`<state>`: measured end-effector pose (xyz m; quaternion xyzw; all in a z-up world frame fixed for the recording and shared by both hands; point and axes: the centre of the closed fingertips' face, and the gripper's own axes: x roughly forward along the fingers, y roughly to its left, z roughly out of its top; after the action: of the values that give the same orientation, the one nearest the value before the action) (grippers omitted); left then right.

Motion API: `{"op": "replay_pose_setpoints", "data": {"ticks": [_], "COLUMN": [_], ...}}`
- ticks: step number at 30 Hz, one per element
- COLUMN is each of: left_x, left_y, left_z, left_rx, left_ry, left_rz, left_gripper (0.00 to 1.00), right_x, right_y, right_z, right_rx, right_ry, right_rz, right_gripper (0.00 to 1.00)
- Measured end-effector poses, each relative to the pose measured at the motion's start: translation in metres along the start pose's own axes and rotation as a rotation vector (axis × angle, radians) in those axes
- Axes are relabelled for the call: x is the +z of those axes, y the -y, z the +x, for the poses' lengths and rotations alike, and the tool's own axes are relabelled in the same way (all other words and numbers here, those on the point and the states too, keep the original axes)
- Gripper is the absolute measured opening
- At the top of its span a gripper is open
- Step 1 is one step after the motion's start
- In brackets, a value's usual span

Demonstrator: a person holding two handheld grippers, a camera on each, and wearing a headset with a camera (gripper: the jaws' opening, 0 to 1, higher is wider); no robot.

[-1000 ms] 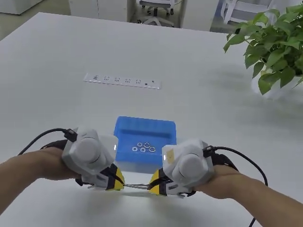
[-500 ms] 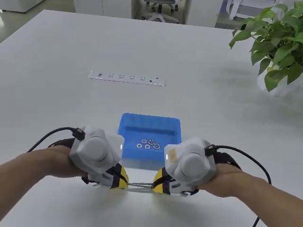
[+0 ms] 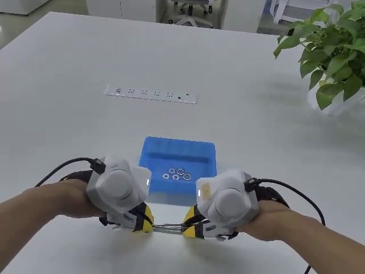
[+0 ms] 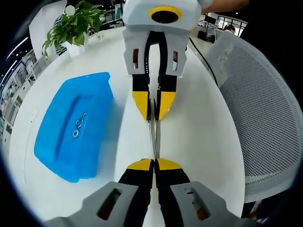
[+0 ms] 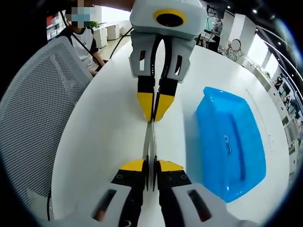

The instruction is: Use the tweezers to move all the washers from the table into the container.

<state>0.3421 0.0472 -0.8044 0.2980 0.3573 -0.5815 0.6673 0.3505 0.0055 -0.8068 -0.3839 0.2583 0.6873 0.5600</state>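
Five small silver metal washers (image 3: 176, 174), as near as I can count them, lie bunched together on the floor of the one shallow blue plastic container (image 3: 179, 146), which sits on the white table (image 3: 68, 68) just beyond the two grippers. A single pair of slim silver metal tweezers (image 3: 170, 228) hangs level between the grippers, close in front of the container's near wall. The left gripper (image 3: 145, 220) has its yellow-tipped jaws pressed together on one end, and the right gripper (image 3: 191, 224) pinches the other end the same way. Tip faces tip, with only the tweezers' length between them. In the left gripper view the tweezers (image 4: 154, 135) run straight from its own jaws to the right gripper (image 4: 154, 108), with the container (image 4: 90, 94) and washers (image 4: 78, 125) off to one side. The right gripper view mirrors this, with tweezers (image 5: 149, 139), left gripper (image 5: 154, 109) and container (image 5: 236, 113). Further out on the table lie one long white power strip (image 3: 150, 94) and one leafy green potted plant (image 3: 331, 45). Against half a second ago nothing on the table has moved. Both grippers hold the tweezers as before, and the washers keep the same cluster.
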Motion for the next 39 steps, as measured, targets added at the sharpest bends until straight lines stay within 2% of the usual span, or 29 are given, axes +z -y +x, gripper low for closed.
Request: {"op": "replay_pose_setpoints", "data": {"ticks": [9,15,19,20,22,23,24,27,29,33,37,39], "left_x": [0.0,-0.003,0.002,0.002,0.001,0.003,0.003,0.014,0.018,0.019,0.019,0.023], "left_y": [0.002,0.001,-0.002,-0.004,-0.006,-0.009,-0.01,-0.015,-0.016,-0.014,-0.011,-0.01], "left_z": [0.0,-0.006,-0.018,-0.021,-0.029,-0.034,-0.036,-0.054,-0.065,-0.082,-0.099,-0.105], "left_rx": [0.012,0.037,0.071,0.083,0.103,0.128,0.135,0.189,0.216,0.266,0.319,0.337], "left_ry": [0.007,0.009,0.075,0.084,0.102,0.13,0.141,0.254,0.304,0.362,0.401,0.425], "left_rz": [-0.008,-0.024,-0.086,-0.114,-0.13,-0.169,-0.183,-0.262,-0.314,-0.348,-0.374,-0.374], "left_gripper": [0.09,0.19,0.27,0.29,0.32,0.35,0.39,0.47,0.52,0.64,0.74,0.8], "right_x": [0.0,0.007,0.01,0.012,0.013,0.012,0.012,0.011,0.009,-0.001,-0.005,-0.006], "right_y": [0.0,0.007,0.015,0.018,0.022,0.023,0.027,0.035,0.039,0.043,0.041,0.041], "right_z": [-0.001,-0.013,-0.026,-0.031,-0.041,-0.045,-0.052,-0.07,-0.082,-0.107,-0.127,-0.134], "right_rx": [-0.027,-0.074,-0.129,-0.146,-0.176,-0.187,-0.22,-0.283,-0.32,-0.389,-0.435,-0.455], "right_ry": [0.025,0.065,0.098,0.121,0.15,0.155,0.168,0.213,0.238,0.274,0.314,0.33], "right_rz": [0.016,0.055,0.127,0.147,0.195,0.209,0.229,0.291,0.324,0.385,0.411,0.421], "right_gripper": [0.17,0.22,0.29,0.3,0.33,0.36,0.38,0.42,0.47,0.61,0.74,0.8]}}
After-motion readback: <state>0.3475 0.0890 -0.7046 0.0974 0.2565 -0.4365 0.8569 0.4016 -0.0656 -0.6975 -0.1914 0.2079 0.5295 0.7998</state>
